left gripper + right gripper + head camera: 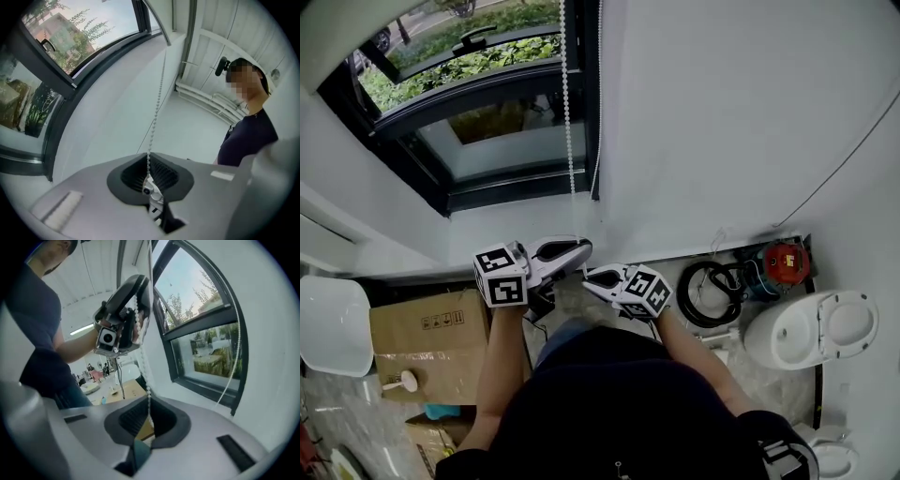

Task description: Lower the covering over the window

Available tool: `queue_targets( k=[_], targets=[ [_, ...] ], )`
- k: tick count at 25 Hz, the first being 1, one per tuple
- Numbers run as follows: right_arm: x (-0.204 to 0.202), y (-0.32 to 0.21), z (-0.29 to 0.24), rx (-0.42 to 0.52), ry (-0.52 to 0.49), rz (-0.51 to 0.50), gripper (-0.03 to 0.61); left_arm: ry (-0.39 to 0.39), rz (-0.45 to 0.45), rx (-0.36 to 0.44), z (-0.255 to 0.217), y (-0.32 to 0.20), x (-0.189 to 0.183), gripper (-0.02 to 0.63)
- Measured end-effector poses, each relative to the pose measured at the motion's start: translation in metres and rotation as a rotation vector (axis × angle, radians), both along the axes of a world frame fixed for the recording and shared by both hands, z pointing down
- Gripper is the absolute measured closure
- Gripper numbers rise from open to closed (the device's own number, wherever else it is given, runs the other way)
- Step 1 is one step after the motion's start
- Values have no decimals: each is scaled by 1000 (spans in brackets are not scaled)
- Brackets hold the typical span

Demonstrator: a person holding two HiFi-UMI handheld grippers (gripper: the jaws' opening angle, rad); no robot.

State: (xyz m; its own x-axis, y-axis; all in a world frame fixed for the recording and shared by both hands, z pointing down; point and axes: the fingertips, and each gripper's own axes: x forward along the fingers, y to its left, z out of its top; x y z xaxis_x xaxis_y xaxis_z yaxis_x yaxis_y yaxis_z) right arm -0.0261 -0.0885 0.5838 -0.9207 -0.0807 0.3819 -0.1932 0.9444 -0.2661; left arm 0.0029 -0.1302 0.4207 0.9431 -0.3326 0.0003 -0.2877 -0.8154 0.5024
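I find both claws raised side by side in front of the person's dark top, close under the white window ledge (pixel 511 223).

The left claw (pixel 152 187) is closed tight on the white beaded pull chain (pixel 158 112). A small silver connector on the chain sits right at the pads, and the chain rises taut from there towards the top of the window. The right claw (pixel 149 420) is likewise clamped on a strand of the same chain, which runs straight down into the seam between its dark pads. In the right gripper view the left claw grips the chain higher up. A second strand hangs loose farther right, against the window frame.

On the floor to the left stands a brown cardboard box (pixel 427 339). To the right lie a coil of black hose (pixel 711 292) and a white toilet with its lid up (pixel 811 328).

Beyond the claws, the chain hangs along the right edge of the black-framed window (pixel 483 97). The glass is uncovered over all that the views show, and the covering itself I cannot make out. Green shrubs (pixel 478 54) lie outside.
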Motion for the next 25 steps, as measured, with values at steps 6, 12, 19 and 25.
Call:
queue_targets(
  k=[6,12,19,25],
  targets=[
    [4,3,2,-70,-38,18,557,75,7,-20,3,10,7,595],
    [9,14,22,-31,80,-41,557,39,-2,-46,26,11,9,595],
    [23,8,22,-47,78,12,557,70,24,-35,29,5,12,595],
    [37,5,22,-45,71,57,557,62,93,-33,28,11,35,595]
  ],
)
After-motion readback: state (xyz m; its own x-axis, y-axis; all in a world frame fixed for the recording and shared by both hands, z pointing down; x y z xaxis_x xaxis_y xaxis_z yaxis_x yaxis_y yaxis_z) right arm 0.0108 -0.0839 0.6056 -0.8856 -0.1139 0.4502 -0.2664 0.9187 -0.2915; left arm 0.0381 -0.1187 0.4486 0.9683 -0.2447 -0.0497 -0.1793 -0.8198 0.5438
